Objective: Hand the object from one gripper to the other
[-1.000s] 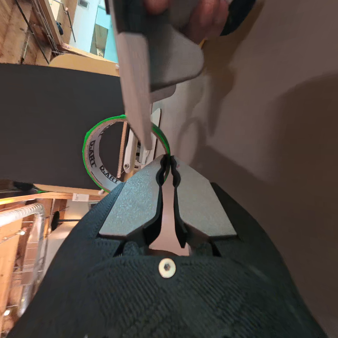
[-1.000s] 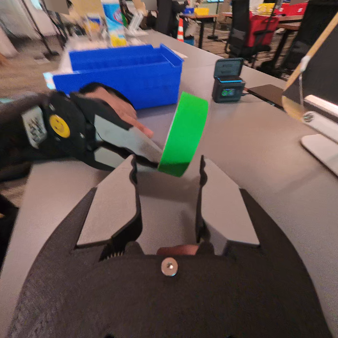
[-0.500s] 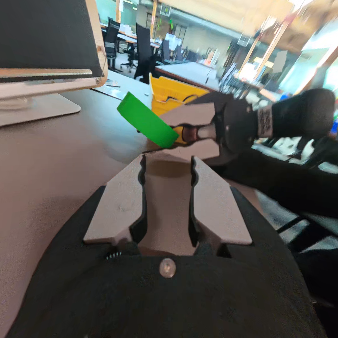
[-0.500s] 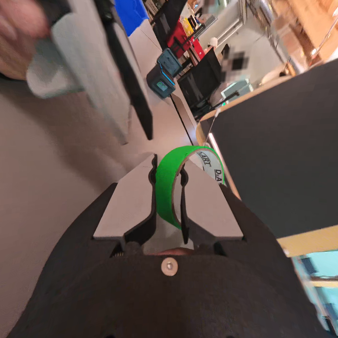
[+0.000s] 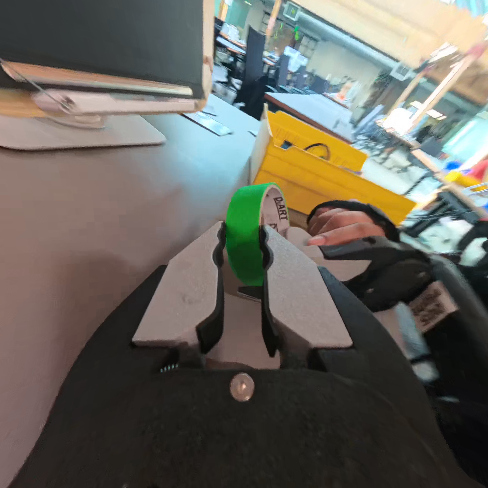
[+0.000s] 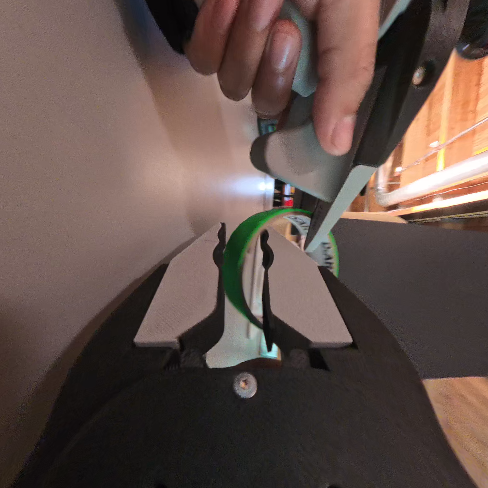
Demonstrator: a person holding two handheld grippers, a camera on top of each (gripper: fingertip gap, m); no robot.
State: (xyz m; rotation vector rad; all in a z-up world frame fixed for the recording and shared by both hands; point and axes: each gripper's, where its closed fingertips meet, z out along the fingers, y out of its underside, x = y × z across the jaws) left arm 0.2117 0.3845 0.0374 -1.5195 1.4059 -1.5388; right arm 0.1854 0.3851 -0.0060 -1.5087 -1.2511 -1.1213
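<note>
A roll of green tape with a pale inner core is held above the grey table. My left gripper is shut on it, with both pads pressed on the roll's two edges. The right gripper's body and a hand reach in from the right. In the right wrist view the tape stands tilted between my right gripper's pads. A pale strip shows between its rim and the right pad, so that gripper counts as open. The left gripper's finger comes down onto the far side of the ring.
A monitor with a dark screen stands on a flat grey foot at the back left. A yellow bin sits behind the tape. A person's hand holds the left gripper. A black panel is on the right.
Half a second ago my right gripper was shut on the tape and my left was open, away from it. Now the left has closed on it; the right's jaws have widened and the tape has tilted between them.
</note>
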